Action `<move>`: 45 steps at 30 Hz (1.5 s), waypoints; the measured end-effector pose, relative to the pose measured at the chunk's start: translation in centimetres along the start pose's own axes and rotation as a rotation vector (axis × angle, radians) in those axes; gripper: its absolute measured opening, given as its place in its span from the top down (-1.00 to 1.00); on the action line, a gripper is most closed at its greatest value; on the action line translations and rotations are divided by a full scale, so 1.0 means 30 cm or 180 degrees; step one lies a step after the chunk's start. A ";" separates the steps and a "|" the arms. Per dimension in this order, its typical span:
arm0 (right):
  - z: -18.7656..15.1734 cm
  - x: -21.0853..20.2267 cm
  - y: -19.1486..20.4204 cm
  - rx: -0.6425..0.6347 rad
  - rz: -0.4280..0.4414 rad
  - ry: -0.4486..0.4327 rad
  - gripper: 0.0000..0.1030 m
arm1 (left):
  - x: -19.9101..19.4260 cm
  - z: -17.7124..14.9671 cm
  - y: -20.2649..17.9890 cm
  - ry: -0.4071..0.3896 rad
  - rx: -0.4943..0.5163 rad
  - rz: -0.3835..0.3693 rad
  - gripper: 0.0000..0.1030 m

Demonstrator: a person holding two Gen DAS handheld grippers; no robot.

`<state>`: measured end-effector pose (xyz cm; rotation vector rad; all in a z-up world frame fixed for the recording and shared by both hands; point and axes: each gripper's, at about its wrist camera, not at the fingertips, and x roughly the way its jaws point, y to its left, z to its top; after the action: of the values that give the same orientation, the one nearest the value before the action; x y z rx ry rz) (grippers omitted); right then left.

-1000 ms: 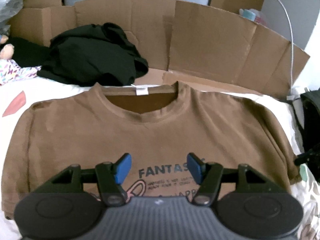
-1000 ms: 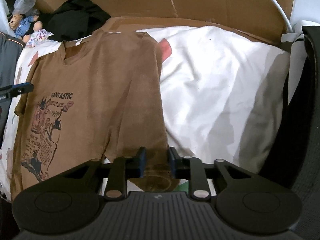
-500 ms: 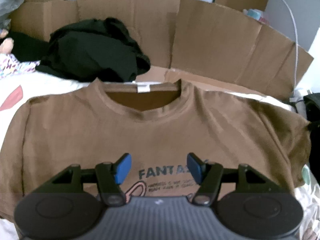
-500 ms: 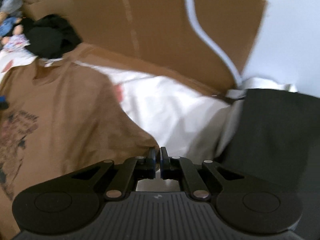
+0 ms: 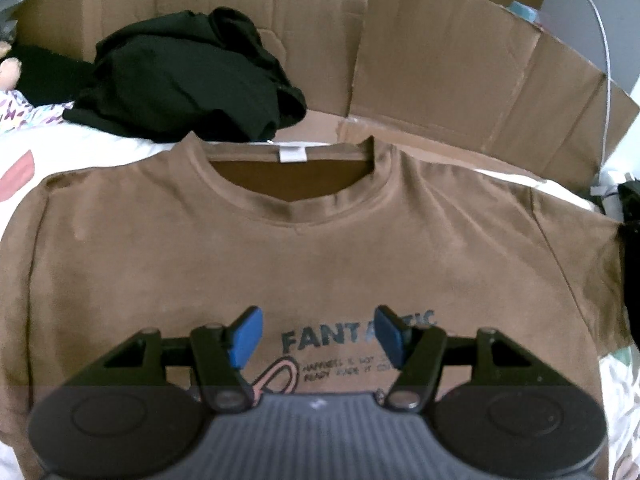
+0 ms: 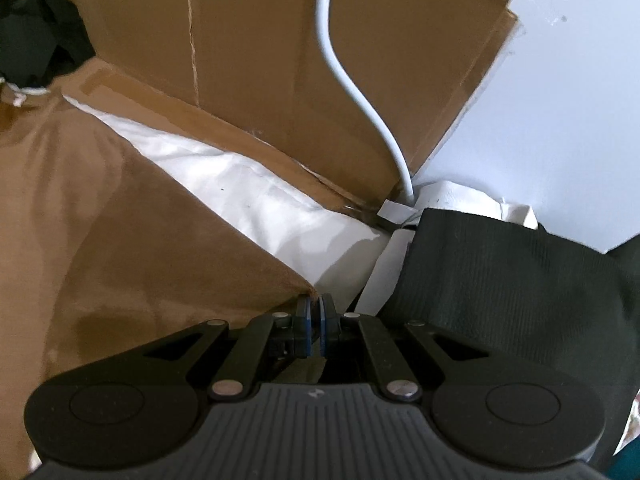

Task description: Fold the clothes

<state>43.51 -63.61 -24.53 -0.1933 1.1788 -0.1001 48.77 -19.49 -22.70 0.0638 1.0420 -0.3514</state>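
Your right gripper is pinched shut on the tip of the brown T-shirt sleeve, the cloth drawn up to a point at the pads. Your left gripper hangs wide over the chest print with nothing between its blue pads — free to pin the body if the cloth starts to drag. Judging by the grip, the step is to bring that sleeve in across the chest: carry it low and level, lay the fold line straight from shoulder to hem, and let go only when the sleeve lies flat. A thin pinch like this could slip if you tug.

The shirt lies face up, collar away from you, spread on a white sheet — soft bedding, so expect creases to travel. A heap of black clothes sits just beyond the collar. Cardboard panels wall the far side, a white cable hangs down over them, and dark ribbed fabric lies just beside your right gripper.
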 end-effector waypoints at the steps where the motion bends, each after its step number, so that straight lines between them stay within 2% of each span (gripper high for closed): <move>1: 0.001 -0.001 0.000 -0.0016 -0.0011 -0.0008 0.93 | -0.004 0.000 0.002 -0.0003 0.0000 0.0003 -0.26; 5: 0.011 0.012 0.034 -0.0211 -0.0238 -0.0154 0.92 | -0.020 -0.002 0.013 -0.0015 -0.0012 0.0025 -0.26; 9: 0.020 0.019 0.062 -0.0282 -0.0323 -0.0007 0.88 | -0.047 0.004 0.022 -0.0032 -0.0017 0.0051 -0.26; 11: 0.027 -0.002 0.050 -0.0161 -0.0307 0.0004 0.67 | -0.062 0.008 0.025 -0.0046 -0.0002 0.0061 -0.26; 13: 0.024 -0.043 0.031 -0.0023 -0.0223 -0.0059 0.52 | -0.082 0.010 0.031 -0.0062 0.0018 0.0101 -0.26; 14: 0.009 -0.082 0.020 0.0028 -0.0073 -0.0134 0.50 | -0.084 0.010 0.033 -0.0063 0.0013 0.0113 -0.26; 20: -0.081 -0.140 0.044 0.0088 0.0369 -0.0143 0.50 | -0.128 0.015 0.030 -0.0028 0.0149 0.0227 -0.28; 26: -0.207 -0.137 0.124 -0.0063 0.0791 0.0085 0.50 | -0.203 0.023 0.023 -0.0124 0.0152 0.0318 -0.30; 29: -0.235 -0.130 0.144 -0.0071 0.0844 0.0112 0.50 | -0.233 0.019 0.010 -0.0246 0.0308 0.0513 -0.29; 33: -0.265 -0.104 0.169 0.0040 0.0941 0.0288 0.50 | -0.268 0.030 0.042 -0.0262 0.0335 0.0578 -0.28; 36: -0.275 -0.092 0.164 0.0130 0.0965 0.0341 0.72 | -0.320 0.064 0.113 -0.0341 0.0307 0.0780 -0.28; 37: -0.278 -0.088 0.160 0.0128 0.0936 0.0357 0.91 | -0.341 0.079 0.147 -0.0378 0.0270 0.0866 -0.28; 38: -0.281 -0.082 0.157 0.0127 0.0906 0.0374 0.96 | -0.363 0.094 0.188 -0.0404 0.0210 0.0941 -0.28; 45: -0.318 -0.096 0.171 -0.0068 0.0773 0.0445 1.00 | -0.471 0.103 0.428 -0.0479 -0.0223 0.1256 -0.28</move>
<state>33.47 -59.02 -26.48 -0.0615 1.3344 0.1141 48.97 -4.48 -10.53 0.1744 0.8682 0.0385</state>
